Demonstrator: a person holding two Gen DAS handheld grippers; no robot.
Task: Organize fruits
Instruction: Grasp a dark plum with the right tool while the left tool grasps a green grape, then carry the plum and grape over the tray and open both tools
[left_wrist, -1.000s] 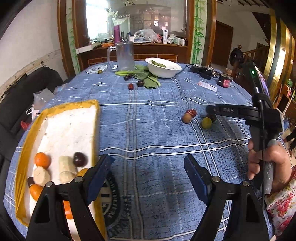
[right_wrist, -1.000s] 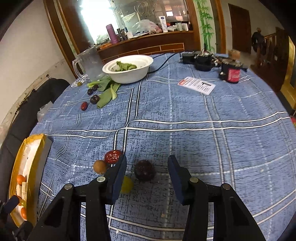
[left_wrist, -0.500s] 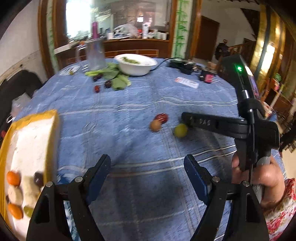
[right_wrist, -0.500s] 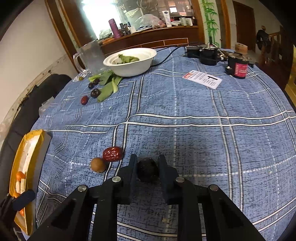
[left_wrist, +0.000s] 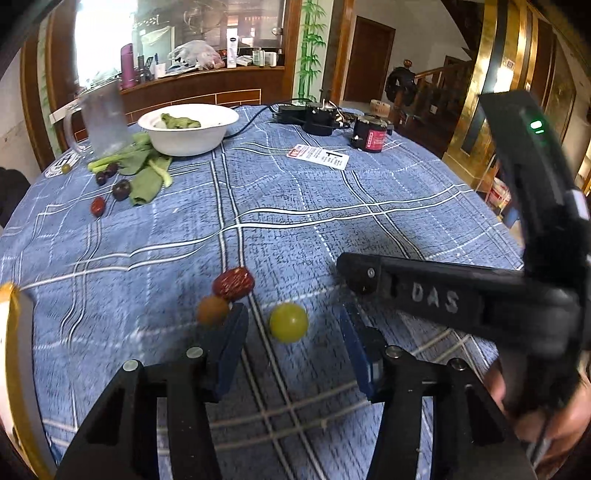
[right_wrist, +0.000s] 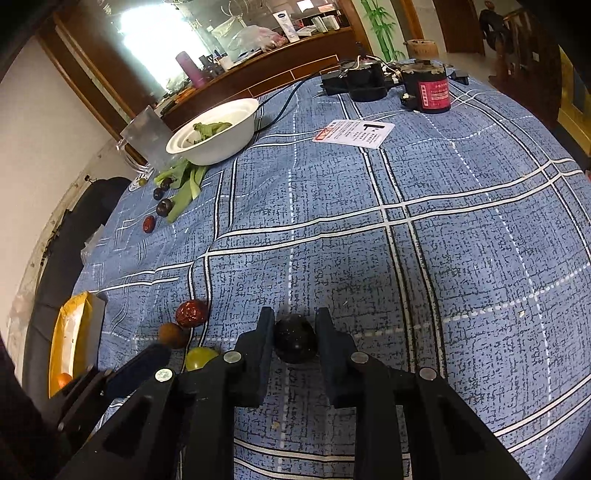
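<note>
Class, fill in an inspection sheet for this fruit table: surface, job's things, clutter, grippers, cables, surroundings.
Surface: blue checked tablecloth.
Job's things: dark fruit, green fruit, red date, brown fruit, yellow tray.
Clutter: white bowl of greens, glass jug, leaflet.
Grippers: right gripper shut on dark fruit; left gripper closing, fingers astride green fruit, not touching.
Cables: black cable behind bowl.
Surroundings: wooden counter.

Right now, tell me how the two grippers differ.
The right gripper has its fingers shut on a dark round fruit; the left gripper holds nothing, its fingers having just been closing either side of a yellow-green fruit, with gaps showing. The right's fingers stand narrow, the left's wider. Both point down at the blue checked tablecloth.
</note>
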